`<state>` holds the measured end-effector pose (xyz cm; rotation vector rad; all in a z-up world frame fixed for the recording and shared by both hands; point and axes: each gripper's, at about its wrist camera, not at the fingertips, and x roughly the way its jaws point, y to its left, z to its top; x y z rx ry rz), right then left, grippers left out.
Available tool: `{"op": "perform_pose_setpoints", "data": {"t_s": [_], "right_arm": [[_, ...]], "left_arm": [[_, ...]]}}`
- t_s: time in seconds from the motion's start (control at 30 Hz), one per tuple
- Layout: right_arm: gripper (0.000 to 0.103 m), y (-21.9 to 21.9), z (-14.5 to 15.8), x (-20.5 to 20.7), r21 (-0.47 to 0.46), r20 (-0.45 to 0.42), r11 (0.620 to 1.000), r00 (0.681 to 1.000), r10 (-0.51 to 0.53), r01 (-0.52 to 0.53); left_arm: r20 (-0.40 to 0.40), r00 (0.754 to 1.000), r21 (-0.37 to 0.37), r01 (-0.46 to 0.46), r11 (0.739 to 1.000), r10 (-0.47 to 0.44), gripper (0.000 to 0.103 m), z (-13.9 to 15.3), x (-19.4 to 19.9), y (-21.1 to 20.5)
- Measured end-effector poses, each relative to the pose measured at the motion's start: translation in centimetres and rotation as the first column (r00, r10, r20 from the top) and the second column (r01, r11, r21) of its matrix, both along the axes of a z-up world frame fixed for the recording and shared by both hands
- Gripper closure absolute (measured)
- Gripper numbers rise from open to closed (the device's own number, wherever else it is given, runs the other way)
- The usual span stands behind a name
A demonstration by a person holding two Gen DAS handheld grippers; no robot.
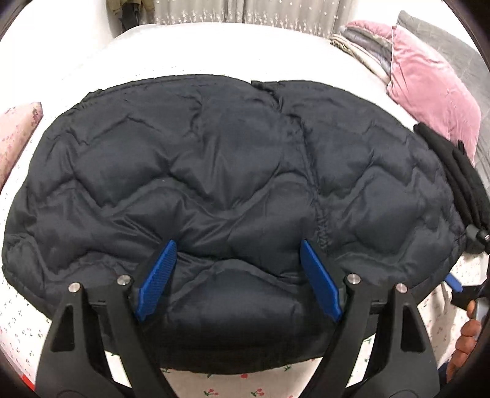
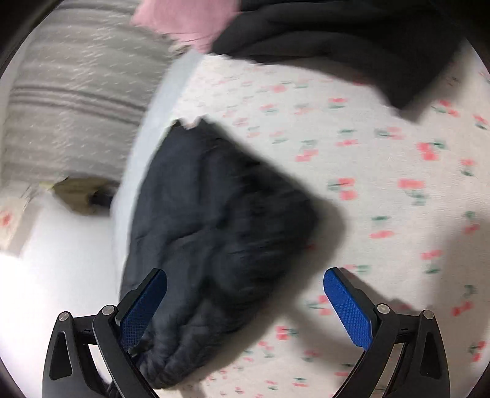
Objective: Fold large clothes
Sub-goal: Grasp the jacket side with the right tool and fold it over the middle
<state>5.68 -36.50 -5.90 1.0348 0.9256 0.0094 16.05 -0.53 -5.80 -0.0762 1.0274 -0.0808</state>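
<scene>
A large dark quilted puffer jacket lies folded flat across the bed, filling the left wrist view. My left gripper is open, its blue fingers resting on the jacket's near edge, holding nothing. In the blurred right wrist view the jacket's end lies on the cherry-print sheet. My right gripper is open above that end and the sheet, empty. The right gripper's blue tip also shows in the left wrist view, beside the jacket's right end.
A pink velvet pillow and folded blankets lie at the back right. Folded black clothes sit by the jacket's right end, also in the right wrist view. A pink floral box stands at the left. A curtain hangs behind.
</scene>
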Motion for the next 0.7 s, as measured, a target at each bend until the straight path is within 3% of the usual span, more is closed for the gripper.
{"op": "perform_pose_setpoints", "data": {"t_s": [0.07, 0.17, 0.33, 0.43, 0.5, 0.57, 0.7], "right_arm": [[0.0, 1.4, -0.3, 0.7, 0.004, 0.018, 0.999, 0.999, 0.039, -0.039], [0.002, 2.2, -0.7, 1.1, -0.045, 0.029, 0.999, 1.0, 0.008, -0.006], [0.015, 2.8, 0.1, 1.9, -0.105, 0.072, 0.992, 0.995, -0.063, 0.071], [0.042, 3.3, 0.4, 2.4, -0.17, 0.072, 0.982, 0.995, -0.068, 0.08], [0.066, 3.2, 0.9, 2.3, -0.181, 0.096, 0.979, 0.992, -0.08, 0.096], [0.08, 3.0, 1.9, 1.9, -0.191, 0.13, 0.976, 0.988, -0.081, 0.106], [0.089, 3.8, 4.2, 0.8, -0.285, 0.192, 0.952, 0.98, -0.053, 0.108]], "left_arm": [[-0.002, 1.0, 0.009, 0.012, 1.0, -0.012, 0.02, -0.2, 0.0, -0.4], [-0.002, 1.0, 0.018, 0.017, 1.0, -0.017, 0.02, -0.3, 0.0, -0.9], [0.006, 1.0, 0.028, 0.022, 0.999, -0.022, 0.02, -0.4, -0.1, -1.1], [0.008, 1.0, 0.033, 0.024, 0.999, -0.025, 0.02, -0.4, -0.1, -1.2], [0.009, 1.0, 0.032, 0.025, 0.999, -0.025, 0.02, -0.5, -0.1, -1.4], [0.01, 1.0, 0.03, 0.027, 0.999, -0.027, 0.02, -0.5, -0.1, -1.4], [0.016, 0.999, 0.033, 0.038, 0.999, -0.039, 0.02, -0.4, -0.4, -1.6]]}}
